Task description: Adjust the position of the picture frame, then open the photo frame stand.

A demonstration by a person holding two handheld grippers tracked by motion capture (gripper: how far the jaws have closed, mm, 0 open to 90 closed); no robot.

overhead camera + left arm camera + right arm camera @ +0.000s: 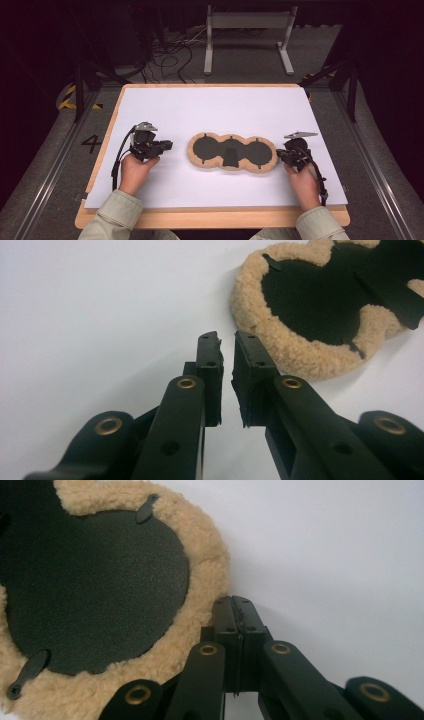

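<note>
Beyond the tongs
A white board (210, 107) lies under both tongs; cables (170, 60) and a grey stand (247, 22) sit well beyond.

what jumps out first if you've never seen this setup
A tan fleece pad with three black rounds lies flat mid-sheet on the white table cover. The left gripper sits off its left end, jaws slightly apart and empty; the right gripper sits at the pad's right edge, jaws shut on nothing.

A white-topped wooden table (215, 107) fills the centre. Beyond it, at top, a grey floor (250, 65) holds tangled cables (167, 57) and a metal frame (248, 30).
</note>
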